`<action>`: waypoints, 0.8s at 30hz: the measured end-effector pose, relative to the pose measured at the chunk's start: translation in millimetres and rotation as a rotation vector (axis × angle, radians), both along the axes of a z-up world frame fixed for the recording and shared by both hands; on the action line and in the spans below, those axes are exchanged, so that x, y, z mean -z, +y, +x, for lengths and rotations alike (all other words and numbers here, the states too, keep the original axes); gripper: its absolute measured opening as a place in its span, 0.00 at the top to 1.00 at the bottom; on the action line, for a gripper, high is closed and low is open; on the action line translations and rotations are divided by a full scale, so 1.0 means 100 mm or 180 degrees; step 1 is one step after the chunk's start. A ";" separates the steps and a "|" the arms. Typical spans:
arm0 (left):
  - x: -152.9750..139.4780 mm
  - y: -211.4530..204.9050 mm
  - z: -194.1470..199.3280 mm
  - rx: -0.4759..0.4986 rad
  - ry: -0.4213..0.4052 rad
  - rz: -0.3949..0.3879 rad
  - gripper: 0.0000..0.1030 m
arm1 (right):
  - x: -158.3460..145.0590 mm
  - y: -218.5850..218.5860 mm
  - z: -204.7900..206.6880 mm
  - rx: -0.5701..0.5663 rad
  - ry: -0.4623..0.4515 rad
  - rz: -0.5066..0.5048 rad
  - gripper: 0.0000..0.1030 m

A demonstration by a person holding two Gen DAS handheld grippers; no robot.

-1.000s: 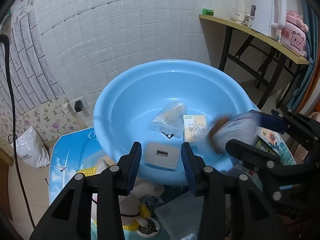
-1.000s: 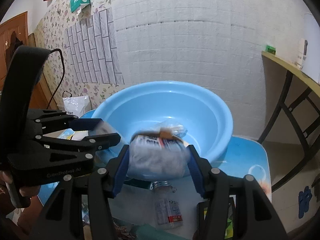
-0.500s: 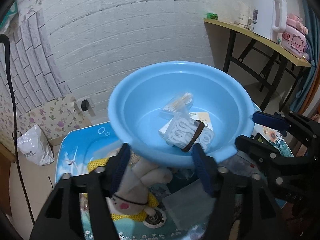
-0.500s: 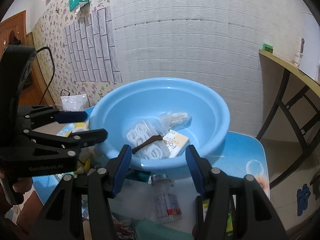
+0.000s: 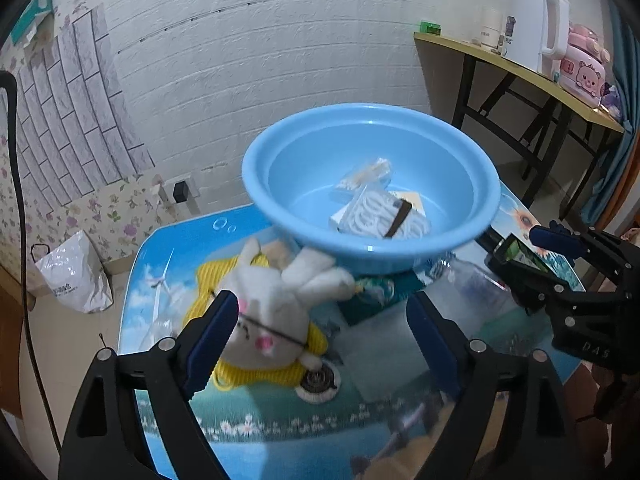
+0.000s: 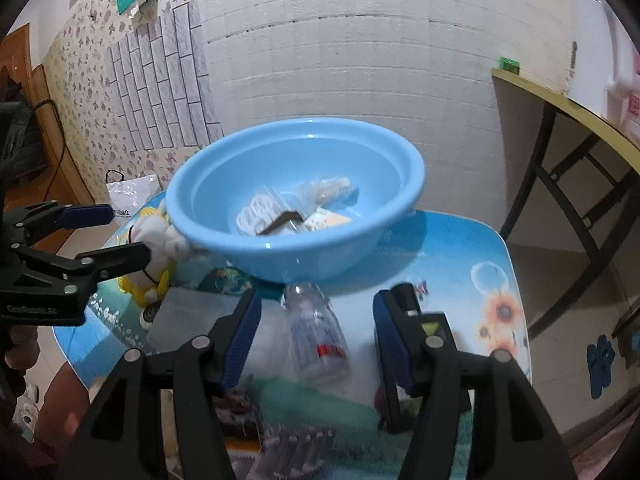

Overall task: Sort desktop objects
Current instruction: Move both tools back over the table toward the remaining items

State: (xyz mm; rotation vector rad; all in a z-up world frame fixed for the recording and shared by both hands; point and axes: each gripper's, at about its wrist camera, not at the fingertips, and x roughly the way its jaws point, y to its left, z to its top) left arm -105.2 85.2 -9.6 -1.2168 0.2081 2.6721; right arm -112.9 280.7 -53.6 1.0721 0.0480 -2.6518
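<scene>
A light blue basin [image 5: 368,250] [image 6: 192,236] stands at the back of the printed table [image 6: 460,248]. In it lie a bag of white pieces with a brown band [image 5: 380,216] [image 6: 260,216], a clear bag of sticks and a small box. My left gripper [image 5: 322,340] hovers in front of the basin with its jaws opening; a white plush rabbit [image 5: 272,308] on yellow mesh lies below, untouched. My right gripper [image 6: 316,340] is also opening, and a clear bottle [image 6: 316,332] lies on the table between its fingers, not pressed by the pads.
A flat clear plastic box [image 5: 384,344] lies by the rabbit. A black device with a green label [image 6: 428,328] sits by my right finger. A side table with a white kettle [image 5: 532,20] stands at the right. A white bag [image 5: 72,276] is on the floor.
The bag of white pieces left my right gripper and now lies in the basin. Both grippers have pulled back from the basin. The left jaws have spread from nearly shut to wide.
</scene>
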 end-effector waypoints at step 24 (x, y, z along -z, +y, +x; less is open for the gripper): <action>-0.05 -0.34 0.69 -0.0302 0.0477 0.0033 0.07 | 0.01 -0.14 0.44 0.0065 0.0210 -0.0237 0.00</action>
